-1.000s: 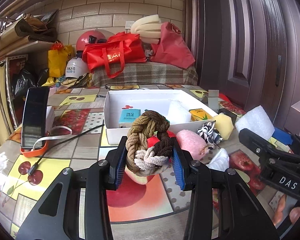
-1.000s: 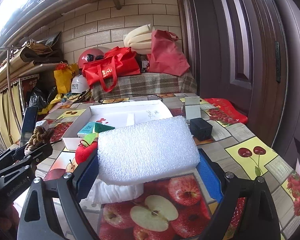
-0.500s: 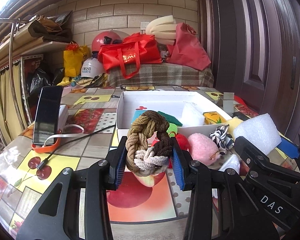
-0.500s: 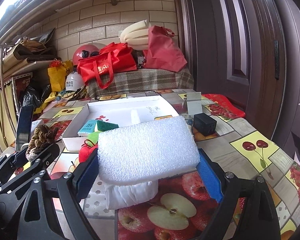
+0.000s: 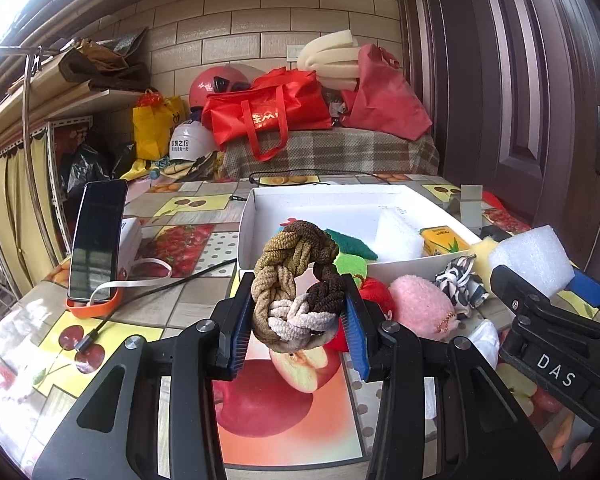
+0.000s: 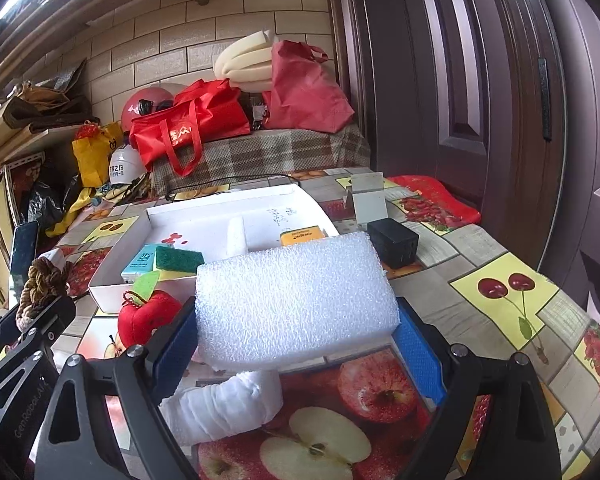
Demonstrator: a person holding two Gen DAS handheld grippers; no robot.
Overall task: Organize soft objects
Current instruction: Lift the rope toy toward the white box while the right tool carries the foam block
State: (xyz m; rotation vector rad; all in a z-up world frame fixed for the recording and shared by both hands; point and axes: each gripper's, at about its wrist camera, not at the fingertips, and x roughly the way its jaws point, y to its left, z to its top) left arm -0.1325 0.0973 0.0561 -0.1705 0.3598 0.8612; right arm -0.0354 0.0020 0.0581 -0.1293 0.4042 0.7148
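Note:
My left gripper [image 5: 296, 316] is shut on a braided brown, tan and white hair band [image 5: 296, 280], held above the table in front of the white box [image 5: 248, 220]. My right gripper [image 6: 296, 340] is shut on a white foam block [image 6: 296, 296], also seen at the right of the left wrist view [image 5: 532, 256]. The box holds a green scouring pad [image 6: 178, 258], a tissue pack [image 6: 140, 266], a white block [image 6: 236, 236] and a yellow pack [image 6: 302, 236]. A red plush apple [image 6: 148, 318], a pink plush [image 5: 420, 306] and a black-and-white scrunchie [image 5: 458, 280] lie in front of the box.
A phone [image 5: 98, 240] stands in an orange holder at the left with a cable [image 5: 156, 288] across the table. A black cube [image 6: 392, 242] and a small stand [image 6: 368, 200] sit right of the box. A white cloth roll [image 6: 228, 404] lies under my right gripper.
Both grippers have risen slightly and drawn back with their loads. The left gripper shifted left so more of the box interior shows.

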